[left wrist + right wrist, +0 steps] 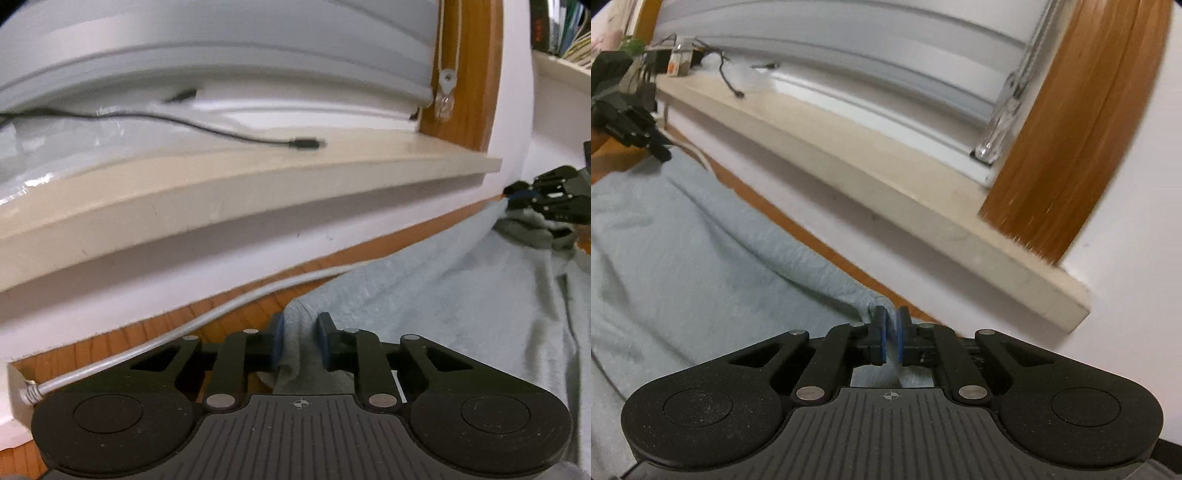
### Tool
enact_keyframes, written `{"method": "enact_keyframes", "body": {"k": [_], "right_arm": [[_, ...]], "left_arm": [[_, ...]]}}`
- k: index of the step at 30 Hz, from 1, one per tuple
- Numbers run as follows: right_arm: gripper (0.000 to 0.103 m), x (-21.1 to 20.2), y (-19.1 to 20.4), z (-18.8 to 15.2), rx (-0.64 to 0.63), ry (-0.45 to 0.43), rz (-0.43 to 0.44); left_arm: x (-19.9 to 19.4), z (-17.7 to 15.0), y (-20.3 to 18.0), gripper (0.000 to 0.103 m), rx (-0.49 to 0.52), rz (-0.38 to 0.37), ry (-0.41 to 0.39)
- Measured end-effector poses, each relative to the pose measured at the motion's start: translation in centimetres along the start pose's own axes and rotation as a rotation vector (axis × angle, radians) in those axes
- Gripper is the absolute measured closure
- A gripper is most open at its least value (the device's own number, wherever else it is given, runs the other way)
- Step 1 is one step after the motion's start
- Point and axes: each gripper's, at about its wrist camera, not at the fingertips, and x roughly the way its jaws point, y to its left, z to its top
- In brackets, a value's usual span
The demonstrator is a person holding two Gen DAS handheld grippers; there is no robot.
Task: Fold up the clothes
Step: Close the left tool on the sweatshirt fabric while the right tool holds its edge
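Observation:
A pale blue-grey garment lies spread over a wooden table, along the wall under a window. In the left wrist view my left gripper is shut on a bunched corner of the cloth, which fills the gap between the blue pads. My right gripper is shut on the garment's thin far edge, its pads nearly touching. Each gripper also shows in the other's view: the right gripper at the cloth's far right end, the left gripper at its far left end.
A beige window sill juts out just above the table's back edge, with a black cable lying on it. A white cable runs along the table by the wall. A wooden window frame stands at the right.

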Motion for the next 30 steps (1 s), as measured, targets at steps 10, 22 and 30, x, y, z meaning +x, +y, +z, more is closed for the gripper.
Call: {"method": "enact_keyframes", "body": {"k": [10, 22, 30], "right_arm": [[0.098, 1.2, 2.0, -1.7, -0.083, 0.076, 0.018], [0.099, -0.4, 1.3, 3.0, -0.042, -0.14, -0.211], [0.099, 1.0, 2.0, 3.9, -0.066, -0.188, -0.282]], "left_arm": [[-0.6, -0.5, -0.2, 0.097, 0.013, 0.007, 0.01], [-3.4, 0.4, -1.2, 0.098, -0.038, 0.22, -0.135], [-3.6, 0.4, -1.2, 0.098, -0.042, 0.259, -0.152]]}}
